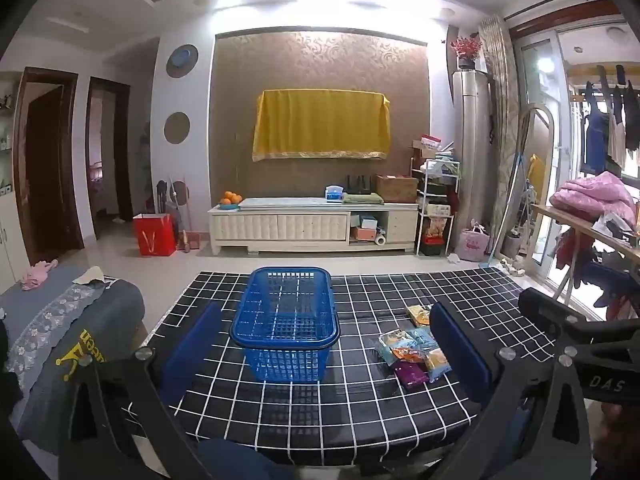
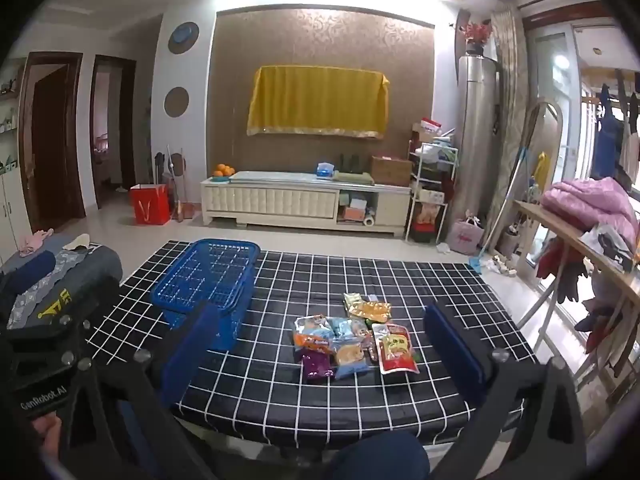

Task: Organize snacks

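Note:
An empty blue mesh basket (image 1: 286,322) (image 2: 208,280) stands on a table with a black cloth of white squares (image 1: 320,400) (image 2: 320,396). To its right lies a cluster of several snack packets (image 1: 414,350) (image 2: 352,342), among them a red one (image 2: 396,348), a purple one (image 2: 316,364) and a yellow one (image 2: 368,308). My left gripper (image 1: 324,354) stands open near the table's front edge, its blue pads (image 1: 188,356) framing the basket. My right gripper (image 2: 324,354) is open too, framing the packets without touching them. Nothing is held.
A grey couch with a printed cloth (image 1: 60,328) lies left of the table. A wooden table piled with pink bedding (image 2: 588,208) stands at the right. A white TV cabinet (image 1: 312,224) and a red bag (image 1: 154,234) are against the far wall across tiled floor.

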The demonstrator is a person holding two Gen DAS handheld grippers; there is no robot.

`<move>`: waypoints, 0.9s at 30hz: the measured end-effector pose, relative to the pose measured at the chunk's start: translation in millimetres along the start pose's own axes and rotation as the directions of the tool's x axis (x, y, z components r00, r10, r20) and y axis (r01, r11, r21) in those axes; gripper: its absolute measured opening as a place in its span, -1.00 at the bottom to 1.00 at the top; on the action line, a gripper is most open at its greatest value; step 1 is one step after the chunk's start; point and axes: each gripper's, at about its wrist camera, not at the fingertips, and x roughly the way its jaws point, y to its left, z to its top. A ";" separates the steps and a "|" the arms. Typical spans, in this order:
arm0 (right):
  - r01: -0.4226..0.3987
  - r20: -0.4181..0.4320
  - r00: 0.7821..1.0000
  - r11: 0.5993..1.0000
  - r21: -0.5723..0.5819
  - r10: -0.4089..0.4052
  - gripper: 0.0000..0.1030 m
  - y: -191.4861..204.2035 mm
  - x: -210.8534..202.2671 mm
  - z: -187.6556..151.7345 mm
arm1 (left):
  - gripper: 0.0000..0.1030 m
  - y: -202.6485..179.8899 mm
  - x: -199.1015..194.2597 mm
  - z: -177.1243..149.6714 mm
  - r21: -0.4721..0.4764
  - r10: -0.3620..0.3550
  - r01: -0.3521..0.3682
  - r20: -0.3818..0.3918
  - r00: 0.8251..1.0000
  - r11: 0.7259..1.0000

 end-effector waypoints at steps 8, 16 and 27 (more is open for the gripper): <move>0.005 0.001 1.000 1.000 0.015 -0.005 1.00 -0.7 1.0 -2.8 | 1.00 -7.3 1.8 -3.1 -0.003 -0.029 0.029 -0.006 1.000 1.000; 0.007 -0.012 1.000 1.000 0.010 -0.007 1.00 0.7 -1.2 -2.3 | 1.00 0.7 2.9 -4.7 -0.029 -0.051 0.050 -0.028 0.998 0.998; 0.000 -0.030 1.000 1.000 0.014 0.000 1.00 -0.4 1.9 -4.0 | 1.00 0.5 5.1 -4.3 -0.029 -0.050 0.049 -0.045 0.998 0.998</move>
